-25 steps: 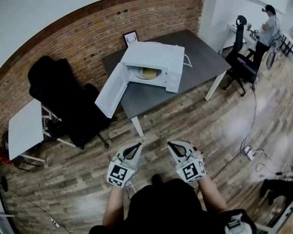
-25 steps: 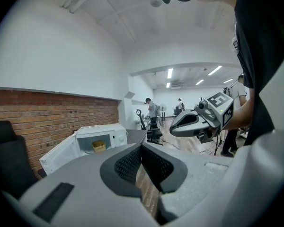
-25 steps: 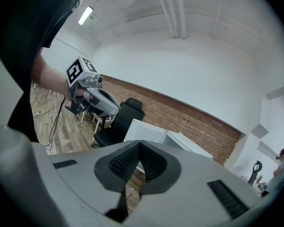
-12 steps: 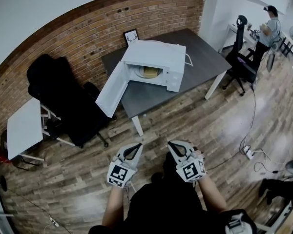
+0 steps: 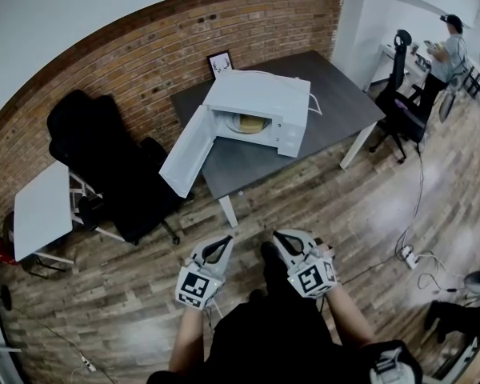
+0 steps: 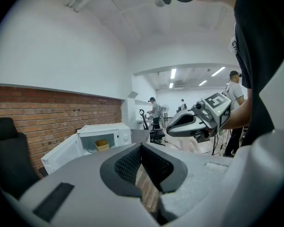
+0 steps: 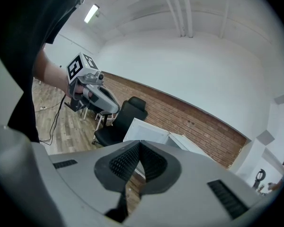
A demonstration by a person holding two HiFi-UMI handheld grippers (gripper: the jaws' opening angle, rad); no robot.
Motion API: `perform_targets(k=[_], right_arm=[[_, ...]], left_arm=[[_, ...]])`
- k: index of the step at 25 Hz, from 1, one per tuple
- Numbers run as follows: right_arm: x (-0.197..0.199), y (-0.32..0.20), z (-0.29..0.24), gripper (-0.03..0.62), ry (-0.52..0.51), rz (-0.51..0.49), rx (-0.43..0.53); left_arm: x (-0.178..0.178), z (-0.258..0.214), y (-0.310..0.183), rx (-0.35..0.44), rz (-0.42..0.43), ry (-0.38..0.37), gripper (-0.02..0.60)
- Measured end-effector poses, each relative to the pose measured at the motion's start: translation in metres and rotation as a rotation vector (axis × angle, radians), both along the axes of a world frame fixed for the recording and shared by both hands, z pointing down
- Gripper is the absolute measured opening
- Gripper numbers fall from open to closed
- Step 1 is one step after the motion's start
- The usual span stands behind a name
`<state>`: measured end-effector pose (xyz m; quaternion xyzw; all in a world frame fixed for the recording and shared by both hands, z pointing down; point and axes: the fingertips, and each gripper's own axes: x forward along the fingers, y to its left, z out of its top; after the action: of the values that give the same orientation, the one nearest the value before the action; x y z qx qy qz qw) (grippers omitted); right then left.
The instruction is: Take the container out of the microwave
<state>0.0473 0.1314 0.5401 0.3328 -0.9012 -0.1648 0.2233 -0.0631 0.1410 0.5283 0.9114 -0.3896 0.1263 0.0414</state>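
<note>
A white microwave (image 5: 260,102) stands on a dark table (image 5: 336,106), its door (image 5: 188,152) swung wide open to the left. Inside it sits a yellowish container (image 5: 249,123), which the left gripper view also shows, small and far off (image 6: 102,145). Both grippers hang low over the wooden floor, well short of the table. My left gripper (image 5: 222,242) is shut with nothing in it, its pads meeting (image 6: 141,146). My right gripper (image 5: 281,238) is also shut and empty (image 7: 140,143). Each gripper shows in the other's view.
Black office chairs (image 5: 104,154) and a small white table (image 5: 42,208) stand left of the microwave table. A picture frame (image 5: 220,62) leans on the brick wall. At the back right are a person (image 5: 448,45) and another chair (image 5: 396,94). Cables (image 5: 408,254) lie on the floor.
The view has shifted, so the microwave sits a little further right. A dark shoe now shows between the grippers. My right gripper has drifted slightly; both stay shut.
</note>
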Motion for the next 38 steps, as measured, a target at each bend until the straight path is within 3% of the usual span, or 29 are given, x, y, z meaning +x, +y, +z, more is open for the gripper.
perform_targets(k=[10, 26, 38], right_arm=[[0.005, -0.039, 0.016, 0.000, -0.019, 0.012, -0.057], [-0.005, -0.146, 0.011, 0.001, -0.043, -0.006, -0.069], [0.000, -0.231, 0.018, 0.002, -0.018, -0.064, -0.089]], left_arm=[[0.004, 0.006, -0.043, -0.023, -0.002, 0.000, 0.003], [-0.002, 0.008, -0.140, -0.058, -0.014, -0.043, 0.003], [0.007, 0.002, -0.224, -0.059, -0.058, -0.031, 0.003]])
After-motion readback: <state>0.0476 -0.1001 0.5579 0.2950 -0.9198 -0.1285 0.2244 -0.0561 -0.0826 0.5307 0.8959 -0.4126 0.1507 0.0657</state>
